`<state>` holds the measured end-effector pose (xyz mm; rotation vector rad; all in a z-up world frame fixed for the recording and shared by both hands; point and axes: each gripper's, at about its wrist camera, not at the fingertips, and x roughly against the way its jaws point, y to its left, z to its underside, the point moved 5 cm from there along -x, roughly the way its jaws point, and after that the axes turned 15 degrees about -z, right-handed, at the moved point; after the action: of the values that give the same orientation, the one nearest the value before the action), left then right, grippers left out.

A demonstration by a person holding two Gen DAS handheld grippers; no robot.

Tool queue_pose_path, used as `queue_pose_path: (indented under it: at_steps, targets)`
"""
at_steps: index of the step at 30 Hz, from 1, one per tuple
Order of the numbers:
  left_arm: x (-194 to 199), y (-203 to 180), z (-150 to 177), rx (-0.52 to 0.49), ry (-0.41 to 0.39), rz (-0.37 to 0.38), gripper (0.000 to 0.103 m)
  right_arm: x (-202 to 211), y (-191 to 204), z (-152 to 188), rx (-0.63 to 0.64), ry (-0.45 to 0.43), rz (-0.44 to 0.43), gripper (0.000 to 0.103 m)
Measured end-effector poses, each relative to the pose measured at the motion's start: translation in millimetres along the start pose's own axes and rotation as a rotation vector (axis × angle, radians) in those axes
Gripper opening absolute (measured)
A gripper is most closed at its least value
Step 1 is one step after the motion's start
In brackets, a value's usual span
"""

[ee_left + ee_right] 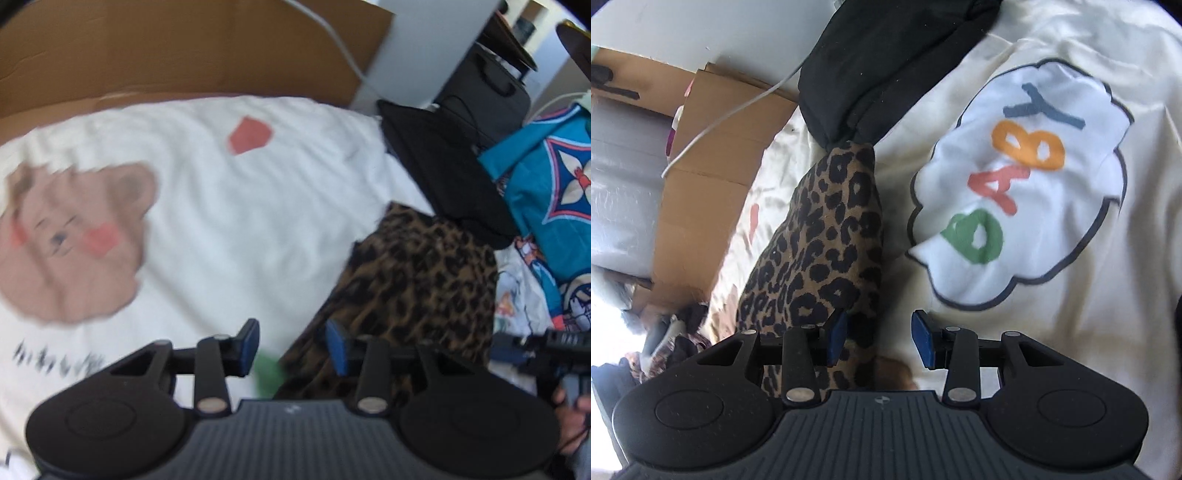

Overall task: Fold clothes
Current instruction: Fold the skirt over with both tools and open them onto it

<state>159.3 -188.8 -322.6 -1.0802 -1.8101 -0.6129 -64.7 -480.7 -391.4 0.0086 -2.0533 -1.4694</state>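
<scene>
While both grippers hover above the bed, the leopard-print garment [413,280] serves as the reference item: it lies in a long, narrow heap on the cream bedcover [229,206].

Left wrist view:
- The left gripper [291,349] has its blue-padded jaws set apart, with nothing between them. It sits over the near end of the leopard-print garment, where the fabric meets the bedcover.
- A blurred bear-face print [70,243] lies on the bedcover, well to the left of the garment.
- A black garment [443,173] lies just beyond the far end of the leopard-print garment.
- A blue patterned cloth [546,184] lies to the right of the garment.
- Brown cardboard [184,48] stands behind the bedcover.
- A hand [570,417] holding the other gripper shows at the right edge.

Right wrist view:
- The right gripper [881,338] also has its jaws apart and empty. Its left pad sits over the near end of the leopard-print garment [827,236]; contact cannot be determined.
- A cloud-shaped "BABY" print [1023,184] lies on the bedcover just right of the garment.
- The black garment [886,62] touches the garment's far tip.
- A white cable [731,114] crosses the cardboard to the left.
</scene>
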Motion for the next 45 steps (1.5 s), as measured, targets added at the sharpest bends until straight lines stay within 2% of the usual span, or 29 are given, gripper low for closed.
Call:
queue_pose_path:
  at_steps: [3, 9, 11, 12, 15, 18, 20, 22, 25, 30, 38, 42, 45]
  targets:
    - [-4.9, -22.5, -15.7, -0.061, 0.022, 0.02, 0.038, -3.2, 6.5, 4.0, 0.013, -0.015, -0.013, 0.046]
    - [-11.8, -61.2, -35.5, -0.256, 0.085, 0.054, 0.037, -4.7, 13.1, 7.2, 0.002, -0.03, -0.033, 0.046]
    - [-14.2, -73.8, -41.1, -0.325, 0.105, 0.064, 0.031, -6.4, 9.9, 9.2, -0.035, -0.034, -0.013, 0.045]
    - [-15.9, -79.1, -42.0, -0.364, 0.112, 0.061, 0.029, -7.6, 7.5, 9.9, -0.059, -0.031, -0.001, 0.044]
    - [-20.9, -84.9, -45.0, -0.42, 0.132, 0.011, 0.027, -12.6, 13.6, 12.1, 0.011, -0.05, -0.035, 0.044]
    - [-23.5, -84.6, -47.6, -0.421, 0.147, 0.004, 0.027, -18.2, 6.2, 12.3, -0.055, -0.047, -0.025, 0.044]
    - [-25.0, -83.0, -49.0, -0.409, 0.142, -0.02, 0.027, -13.2, 10.5, 11.1, 0.004, -0.039, -0.029, 0.044]
    - [-22.0, -86.4, -51.5, -0.415, 0.131, -0.002, 0.027, -7.4, 9.5, 9.6, 0.03, -0.04, -0.023, 0.044]
    - [-12.9, -91.9, -56.5, -0.421, 0.084, -0.014, 0.027, 3.5, -4.0, 10.2, -0.038, -0.076, -0.018, 0.044]
    - [-10.7, -95.2, -56.7, -0.411, 0.067, -0.087, 0.029, 6.4, -13.6, 20.2, -0.095, -0.153, -0.06, 0.044]
    - [-23.2, -95.0, -44.4, -0.383, 0.12, -0.052, 0.029, -11.4, -5.8, 42.4, -0.093, -0.161, -0.084, 0.044]
    - [-25.9, -95.3, -44.3, -0.373, 0.119, -0.048, 0.024, -13.6, -2.8, 47.4, -0.088, -0.166, -0.082, 0.044]
    - [-27.6, -94.8, -44.2, -0.375, 0.126, -0.051, 0.012, -15.5, -1.7, 47.8, -0.1, -0.175, -0.083, 0.044]
